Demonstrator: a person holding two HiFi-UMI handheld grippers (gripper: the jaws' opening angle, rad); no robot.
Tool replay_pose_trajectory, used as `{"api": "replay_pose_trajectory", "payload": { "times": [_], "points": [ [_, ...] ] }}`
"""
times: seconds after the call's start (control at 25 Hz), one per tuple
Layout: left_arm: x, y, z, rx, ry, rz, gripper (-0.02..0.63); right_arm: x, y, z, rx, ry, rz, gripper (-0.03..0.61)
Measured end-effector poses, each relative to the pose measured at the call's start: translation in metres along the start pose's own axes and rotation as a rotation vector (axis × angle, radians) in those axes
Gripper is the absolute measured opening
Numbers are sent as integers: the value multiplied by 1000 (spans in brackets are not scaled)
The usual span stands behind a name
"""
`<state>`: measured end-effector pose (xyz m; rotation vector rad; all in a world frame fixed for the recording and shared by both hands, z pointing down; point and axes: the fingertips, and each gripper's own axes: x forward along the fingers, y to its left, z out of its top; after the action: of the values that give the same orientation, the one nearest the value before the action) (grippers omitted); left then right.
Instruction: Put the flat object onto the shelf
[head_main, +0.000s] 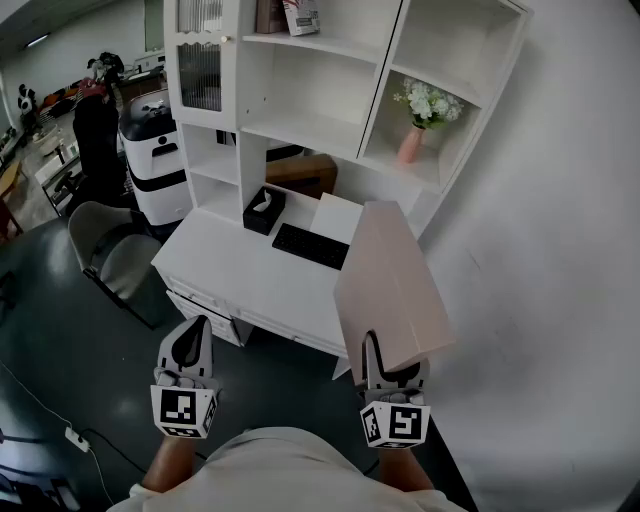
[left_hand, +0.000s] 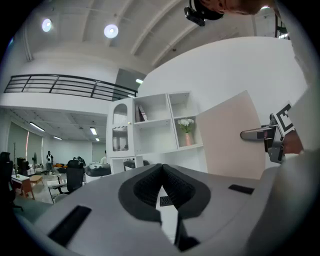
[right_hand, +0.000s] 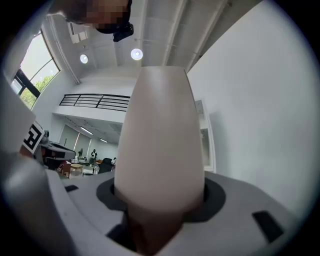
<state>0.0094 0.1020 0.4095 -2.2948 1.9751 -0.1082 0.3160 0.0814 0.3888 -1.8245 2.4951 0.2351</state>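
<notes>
Closest to the head camera, a pale shirt (head_main: 270, 465) is showing at the bottom edge, and beyond it both grippers are pointing toward the white shelf unit (head_main: 300, 90). The right gripper (head_main: 375, 345) is clamping the near edge of a pale pink board (head_main: 390, 280). That board is hanging tilted in the air in front of the shelf unit, not touching it. The left gripper (head_main: 196, 325) is hovering empty, also short of the shelf unit. A white desk (head_main: 230, 270) is standing at the foot of the shelf unit, carrying a black keyboard (head_main: 310, 246) and a black tissue box (head_main: 264, 210). A pink vase (head_main: 410, 145) of white flowers is sitting in a right-hand compartment of the shelf unit.

Looking along the left gripper, its jaws are pressing together with nothing between them. Beyond them the board is rising to the right of the shelf unit, with the right gripper biting its far edge.

Looking along the right gripper, its jaws are squeezing the end of the board from both sides. The board is filling the middle and hiding most of the shelf unit, leaving only a thin strip peeking out on the right.
</notes>
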Motion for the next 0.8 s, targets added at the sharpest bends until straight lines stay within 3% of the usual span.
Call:
{"api": "replay_pose_trajectory", "payload": {
  "times": [0.8],
  "points": [
    [-1,-5,-2,2,12,2,2,-2,-2,2,6,-9,10,267]
  ]
}}
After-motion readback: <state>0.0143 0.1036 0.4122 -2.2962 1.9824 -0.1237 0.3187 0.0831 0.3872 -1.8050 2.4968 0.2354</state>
